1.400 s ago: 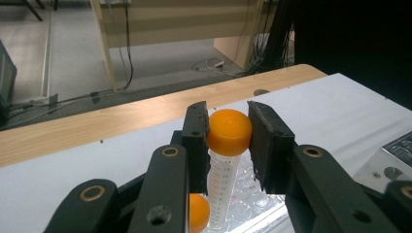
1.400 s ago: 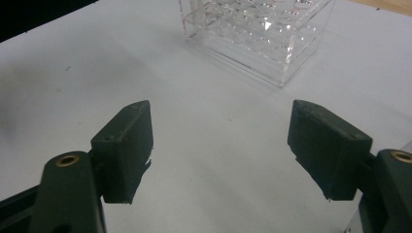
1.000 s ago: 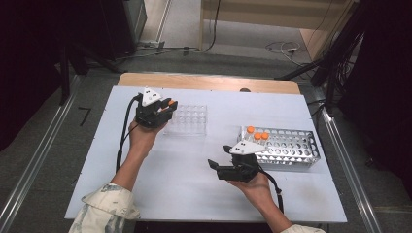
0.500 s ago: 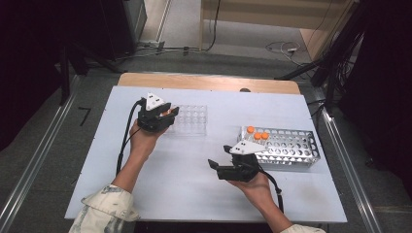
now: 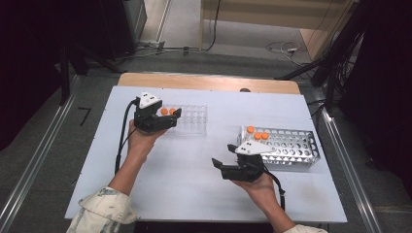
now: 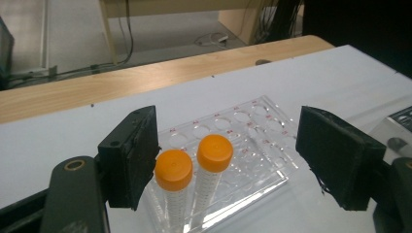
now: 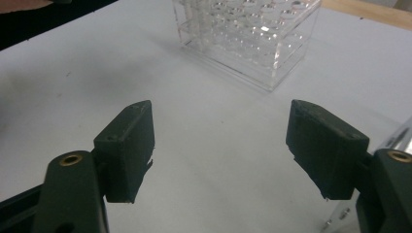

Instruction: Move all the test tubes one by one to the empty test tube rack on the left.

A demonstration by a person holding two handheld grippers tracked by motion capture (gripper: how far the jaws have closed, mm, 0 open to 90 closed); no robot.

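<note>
Step in hand looks like release: left gripper (image 5: pixel 167 118) jaws have just been opening, now wide apart around 2 orange-capped tubes (image 6: pixel 194 165) standing upright in the near-left corner of the clear rack (image 5: pixel 187 119), nothing gripped. Nearer tube sits just beside the left jaw pad. Right gripper (image 5: pixel 219 165) open, empty, near the metal rack (image 5: pixel 291 148) holding 3 more tubes. Next: probably lift left clear without tipping them.

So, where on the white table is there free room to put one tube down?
The white table is bare between the left gripper and right gripper, and along its near edge. It is crowded around the clear rack and the metal rack.
</note>
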